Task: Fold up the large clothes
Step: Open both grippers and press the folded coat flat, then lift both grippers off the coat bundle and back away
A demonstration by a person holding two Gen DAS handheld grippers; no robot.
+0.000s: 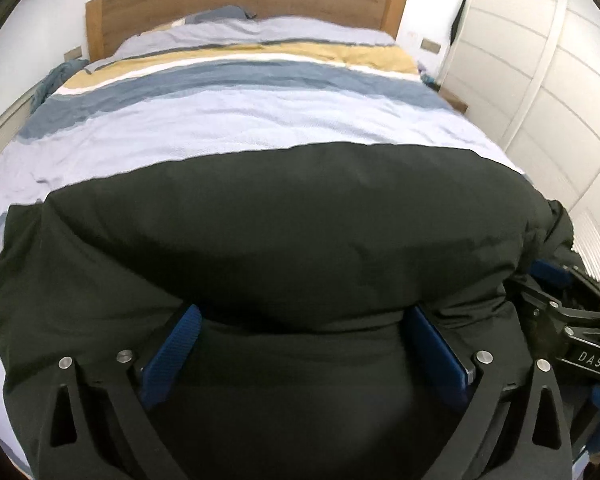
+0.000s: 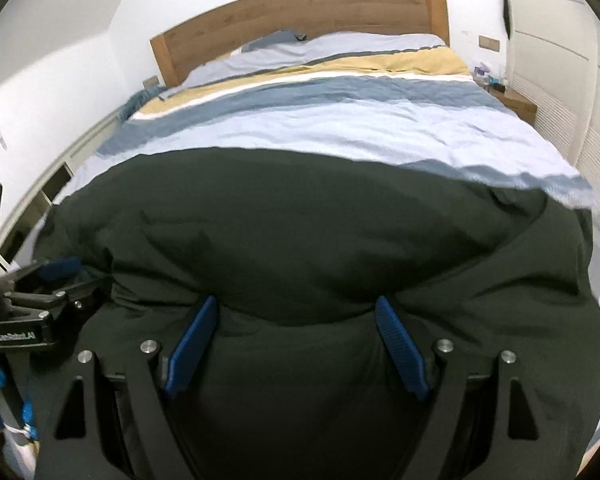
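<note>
A large black padded jacket [image 1: 280, 220] lies in a thick folded bulk across the near end of the bed, and it fills the lower half of the right wrist view [image 2: 300, 220] too. My left gripper [image 1: 304, 312] is open, its blue pads [image 1: 176, 344] spread wide on either side of a fold without squeezing it. My right gripper [image 2: 297, 300] is shut on a thick fold of the jacket, and creases run out from its pads [image 2: 400, 344]. The two grippers stand side by side. Each shows at the edge of the other's view, the right gripper [image 1: 560, 300] and the left gripper [image 2: 60, 276].
The bed carries a striped duvet [image 1: 240, 112] in pale blue, grey-blue, white and yellow, with pillows under a wooden headboard [image 1: 240, 4]. White wardrobe doors [image 1: 540, 80] run along the right. A wooden nightstand [image 2: 516, 104] stands at the far right and a low white unit [image 2: 52, 184] on the left.
</note>
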